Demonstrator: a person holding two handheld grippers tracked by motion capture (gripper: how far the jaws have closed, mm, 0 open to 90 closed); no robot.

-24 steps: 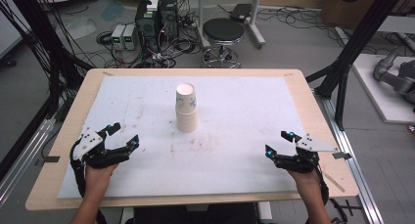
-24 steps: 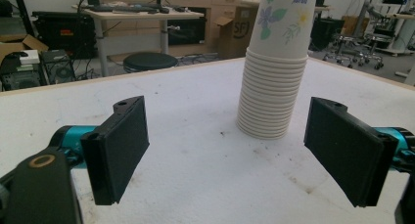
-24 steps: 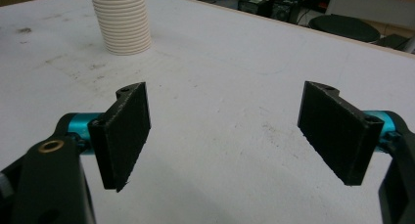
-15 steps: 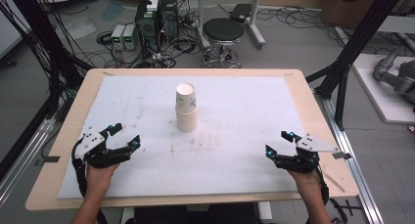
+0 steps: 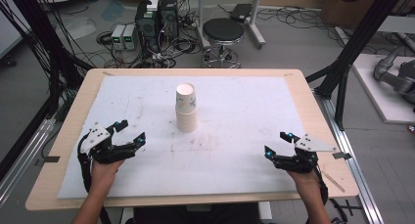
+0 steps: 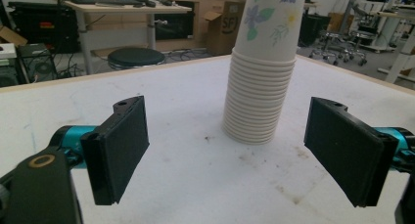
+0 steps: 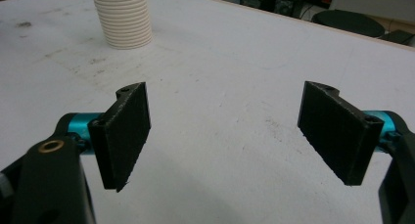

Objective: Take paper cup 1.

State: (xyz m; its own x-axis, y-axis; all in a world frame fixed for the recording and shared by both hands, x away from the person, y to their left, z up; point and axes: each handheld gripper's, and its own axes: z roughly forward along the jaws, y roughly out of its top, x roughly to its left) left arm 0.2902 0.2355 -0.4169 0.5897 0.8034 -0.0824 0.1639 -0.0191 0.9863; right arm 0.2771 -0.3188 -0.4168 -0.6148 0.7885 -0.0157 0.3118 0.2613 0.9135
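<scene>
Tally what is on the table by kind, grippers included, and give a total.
Stack of paper cups: 1 (too many nested cups to count singly)
White mat covering the tabletop: 1
Handheld grippers: 2, the left gripper and the right gripper, both open and empty
Total: 4

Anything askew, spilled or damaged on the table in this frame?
Nothing stands out. The stack of white paper cups stands upright, nothing spilled; the white table cover bears only faint smudges. The left gripper and right gripper are open, apart from the stack.
</scene>
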